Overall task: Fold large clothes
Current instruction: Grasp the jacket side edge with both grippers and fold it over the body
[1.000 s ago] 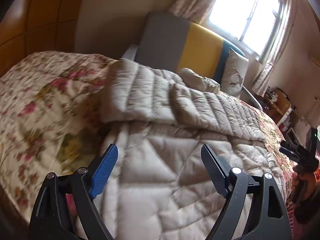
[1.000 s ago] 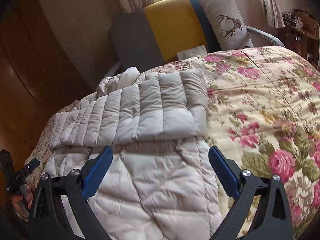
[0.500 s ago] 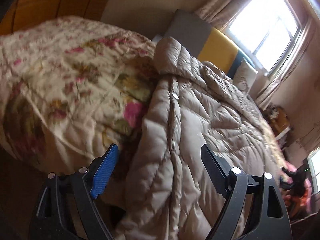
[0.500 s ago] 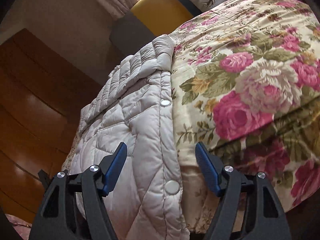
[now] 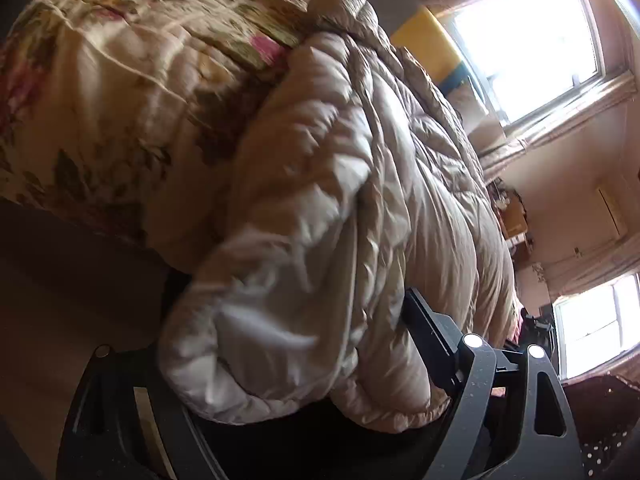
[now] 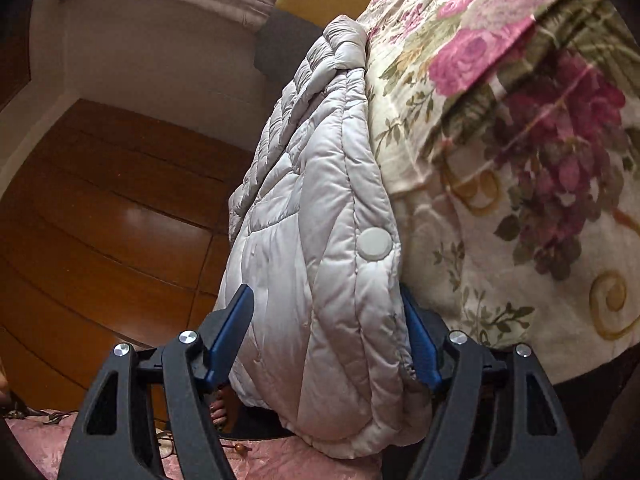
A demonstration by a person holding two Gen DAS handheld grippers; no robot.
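Observation:
A beige quilted puffer coat (image 5: 340,200) lies on the bed, its hem hanging over the near edge. My left gripper (image 5: 280,360) is open, its jaws either side of the bulging left hem corner; the left finger is hidden behind the fabric. In the right wrist view the coat (image 6: 320,240) shows a snap button (image 6: 374,243). My right gripper (image 6: 328,332) is open with the right hem corner between its blue pads (image 6: 230,332), close on both sides but not visibly pinched.
The floral quilt (image 5: 120,80) covers the bed and also shows in the right wrist view (image 6: 520,160). A wooden wardrobe (image 6: 100,220) stands left. A yellow-grey headboard (image 5: 432,32) and windows (image 5: 528,40) are at the far end. Pink fabric (image 6: 280,460) lies below.
Both grippers have dropped to the bed's near edge and moved forward around the coat's hem corners. The right jaws have narrowed around the hem.

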